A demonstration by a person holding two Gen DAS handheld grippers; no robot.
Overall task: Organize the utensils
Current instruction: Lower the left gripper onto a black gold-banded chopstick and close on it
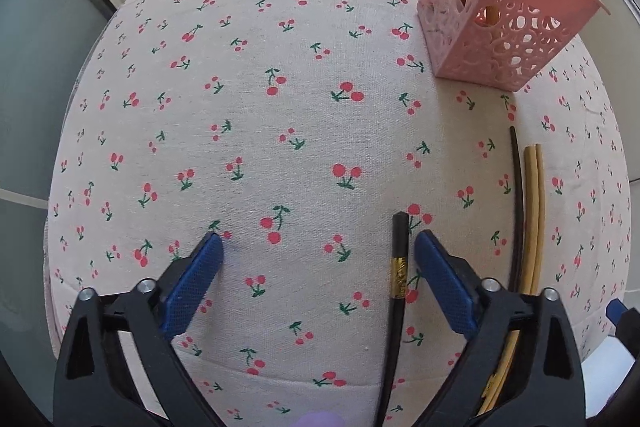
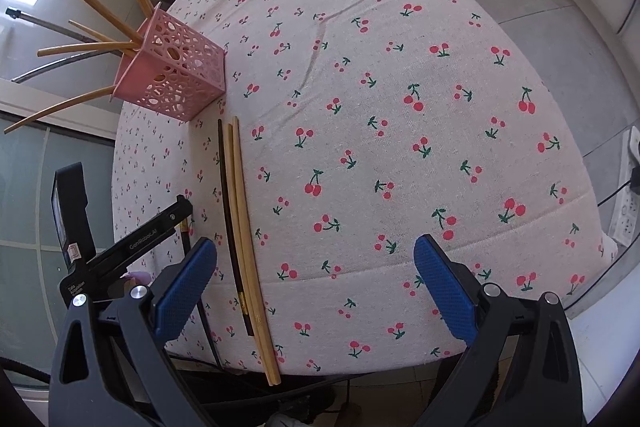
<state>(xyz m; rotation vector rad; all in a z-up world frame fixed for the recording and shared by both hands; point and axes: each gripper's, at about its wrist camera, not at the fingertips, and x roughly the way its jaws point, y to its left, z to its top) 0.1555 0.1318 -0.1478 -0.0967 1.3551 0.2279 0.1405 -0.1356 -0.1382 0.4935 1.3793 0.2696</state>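
Hovering with left gripper [image 1: 318,247] jaws wide, black chopstick [image 1: 400,267] lying just inside the right jaw. Needing to close on it, then carry it ahead-right to the pink basket [image 1: 496,23]. Waiting with right gripper [image 2: 316,253] jaws wide, three chopsticks [image 2: 240,211] just inside the left jaw.

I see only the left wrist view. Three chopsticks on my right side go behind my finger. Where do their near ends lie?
Observer: The two wooden chopsticks stick out past the edge of the table; the black chopstick beside them ends on it.
Operator: And the right gripper?
Observer: The right gripper is open and empty, to the right of them.
Operator: How full is the holder?
Observer: At least five wooden sticks lean out of the pink holder.
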